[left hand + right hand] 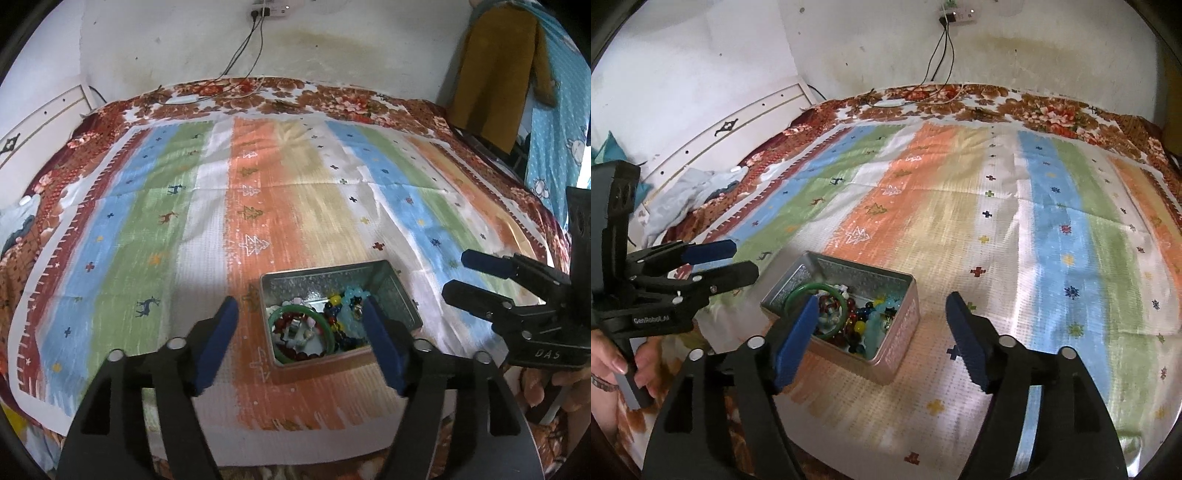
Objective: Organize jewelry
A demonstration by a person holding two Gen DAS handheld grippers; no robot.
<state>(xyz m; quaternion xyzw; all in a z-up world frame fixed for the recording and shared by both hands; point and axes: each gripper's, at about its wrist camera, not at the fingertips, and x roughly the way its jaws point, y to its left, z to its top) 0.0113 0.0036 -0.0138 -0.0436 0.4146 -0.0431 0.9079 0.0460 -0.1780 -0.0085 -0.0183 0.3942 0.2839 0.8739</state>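
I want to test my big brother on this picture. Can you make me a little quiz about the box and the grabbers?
1. True or false: the green bangle lies inside the tin.
2. What is each gripper holding?
A. a bead string
B. the tin
C. nothing
3. Fill in: the tin sits on a striped ____.

Key
1. True. The bangle rests on the beads in the tin.
2. C. The left gripper and the right gripper are both open and empty.
3. Cloth, spread over the bed.
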